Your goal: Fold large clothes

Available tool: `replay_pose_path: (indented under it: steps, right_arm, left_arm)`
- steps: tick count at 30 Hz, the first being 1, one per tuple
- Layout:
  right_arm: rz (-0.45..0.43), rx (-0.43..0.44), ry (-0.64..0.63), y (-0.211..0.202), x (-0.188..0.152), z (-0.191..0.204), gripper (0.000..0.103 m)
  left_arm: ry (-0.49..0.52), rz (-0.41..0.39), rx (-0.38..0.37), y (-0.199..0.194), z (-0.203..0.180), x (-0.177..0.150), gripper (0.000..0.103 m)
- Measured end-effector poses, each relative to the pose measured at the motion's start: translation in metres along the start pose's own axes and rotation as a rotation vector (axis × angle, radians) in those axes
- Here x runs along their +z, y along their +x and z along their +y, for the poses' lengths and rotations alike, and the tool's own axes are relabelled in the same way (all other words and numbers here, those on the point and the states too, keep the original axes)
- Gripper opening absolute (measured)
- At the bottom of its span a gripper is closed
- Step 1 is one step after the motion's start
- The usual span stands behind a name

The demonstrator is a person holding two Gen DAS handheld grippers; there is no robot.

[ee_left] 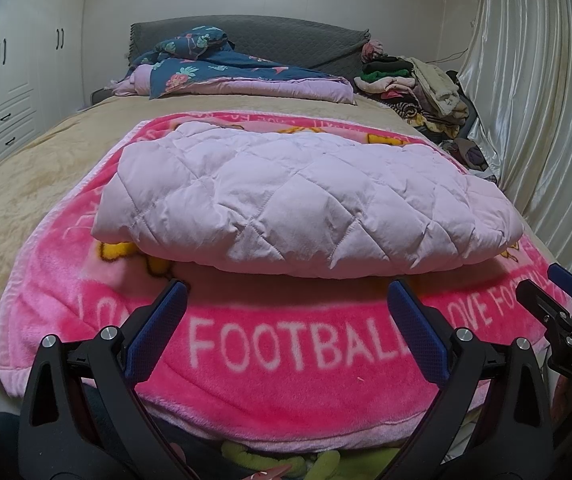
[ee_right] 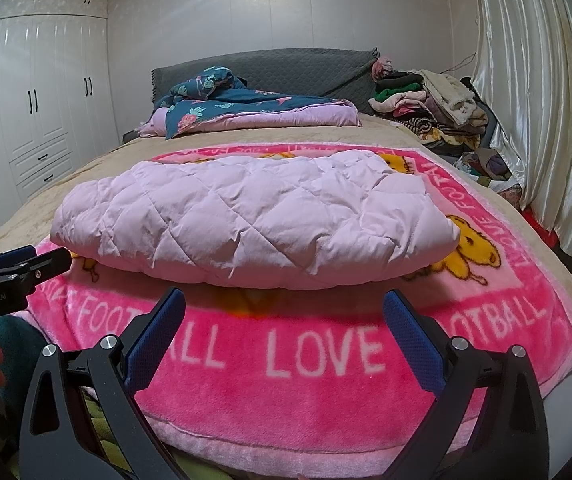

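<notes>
Both tongs, left (ee_left: 286, 320) and right (ee_right: 284, 320), gape wide, holding nothing. The folded quilted jacket (ee_left: 306, 200) looks puffy. A one-sided grab could let it spring open on the fleece blanket (ee_left: 286, 360).

Both wrist cameras sit low at the foot of the bed (ee_left: 26, 184), looking up its length toward the headboard (ee_right: 286, 68). The left view stands slightly left, the right slightly right. Both take in the quilted garment (ee_left: 306, 200) close up, and each glimpses the other gripper at its edge.

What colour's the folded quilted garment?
Pale lilac-pink quilted garment, diamond-stitched; clearest in the right wrist view.
</notes>
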State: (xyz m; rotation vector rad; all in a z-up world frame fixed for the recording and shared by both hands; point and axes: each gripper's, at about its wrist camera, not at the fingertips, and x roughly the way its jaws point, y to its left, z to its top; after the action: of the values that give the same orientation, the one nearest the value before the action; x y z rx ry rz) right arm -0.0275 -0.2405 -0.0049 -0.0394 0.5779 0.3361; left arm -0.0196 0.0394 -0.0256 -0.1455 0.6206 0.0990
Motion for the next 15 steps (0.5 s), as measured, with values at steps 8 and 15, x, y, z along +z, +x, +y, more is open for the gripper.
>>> replay_pose_path:
  steps: [8, 15]
  right_arm:
    - [0.0, 0.0, -0.002, -0.0004, -0.0002, 0.0004, 0.099]
    - [0.0, -0.003, -0.004, -0.0006, -0.0003, 0.0006, 0.099]
  left_arm:
    - [0.0, 0.0, 0.001, -0.0009, 0.0013, 0.0002, 0.094]
    - [-0.001, 0.001, 0.006, -0.0017, 0.0034, 0.0003, 0.094]
